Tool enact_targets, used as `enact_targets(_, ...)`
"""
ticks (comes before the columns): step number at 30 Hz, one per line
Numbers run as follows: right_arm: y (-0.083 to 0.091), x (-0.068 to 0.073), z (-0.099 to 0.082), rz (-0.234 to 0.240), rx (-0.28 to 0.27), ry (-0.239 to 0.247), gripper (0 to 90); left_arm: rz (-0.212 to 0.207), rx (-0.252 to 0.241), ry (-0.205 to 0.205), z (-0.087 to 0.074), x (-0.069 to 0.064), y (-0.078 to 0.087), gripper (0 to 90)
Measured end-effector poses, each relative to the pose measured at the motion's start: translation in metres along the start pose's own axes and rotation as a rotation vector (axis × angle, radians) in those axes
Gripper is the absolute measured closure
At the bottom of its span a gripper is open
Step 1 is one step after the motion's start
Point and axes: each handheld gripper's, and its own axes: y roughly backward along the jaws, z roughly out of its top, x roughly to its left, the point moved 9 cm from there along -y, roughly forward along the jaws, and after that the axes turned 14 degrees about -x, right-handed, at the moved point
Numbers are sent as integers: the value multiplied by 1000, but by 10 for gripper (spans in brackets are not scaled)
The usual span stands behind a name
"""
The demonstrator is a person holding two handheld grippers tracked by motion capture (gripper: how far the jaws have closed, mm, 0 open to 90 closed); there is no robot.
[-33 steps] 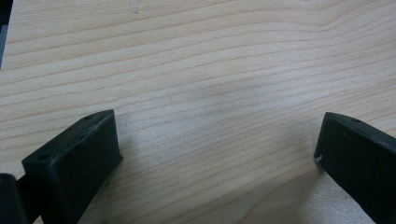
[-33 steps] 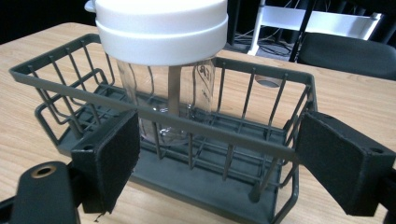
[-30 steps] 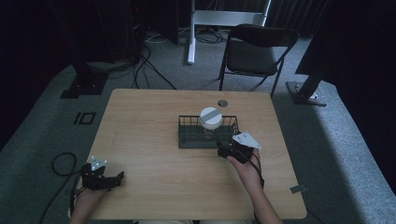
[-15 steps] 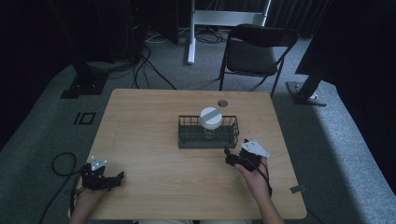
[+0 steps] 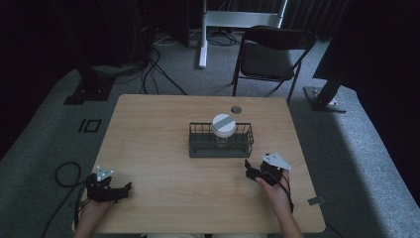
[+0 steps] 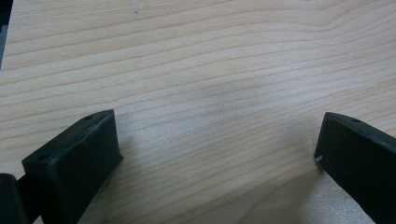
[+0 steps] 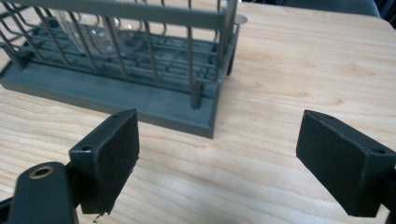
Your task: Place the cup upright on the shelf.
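A dark wire rack (image 5: pixel 198 147) stands mid-table with a glass jar under a white lid (image 5: pixel 224 125) inside it. In the right gripper view the rack's corner (image 7: pixel 196 100) lies just ahead, and the glass jar (image 7: pixel 88 28) shows through the bars. My right gripper (image 5: pixel 250 170) is open, a short way off the rack's near right corner, with nothing between its jaws (image 7: pixel 215 154). My left gripper (image 5: pixel 124 189) rests at the near left of the table, open over bare wood (image 6: pixel 219 149).
A small round dark disc (image 5: pixel 236 109) lies on the table behind the rack. Beyond the far edge stands a folding chair (image 5: pixel 270 54). Cables (image 5: pixel 64 173) trail on the floor at the left. The wooden tabletop (image 5: pixel 153 129) spreads wide around the rack.
My right gripper has drawn back from the rack toward the near right. The left gripper has stayed put.
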Motion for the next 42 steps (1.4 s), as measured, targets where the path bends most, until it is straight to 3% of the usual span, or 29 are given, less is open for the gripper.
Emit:
enact_targets(8, 3, -18, -9, -31, 33, 24, 129, 0, 0, 0, 0, 0, 0, 2)
enact_targets(19, 10, -41, -20, -58, 90, 19, 130, 0, 0, 0, 0, 0, 0, 1)
enact_targets(42, 16, -70, -47, -60, 210, -22, 129, 0, 0, 0, 0, 0, 0, 2)
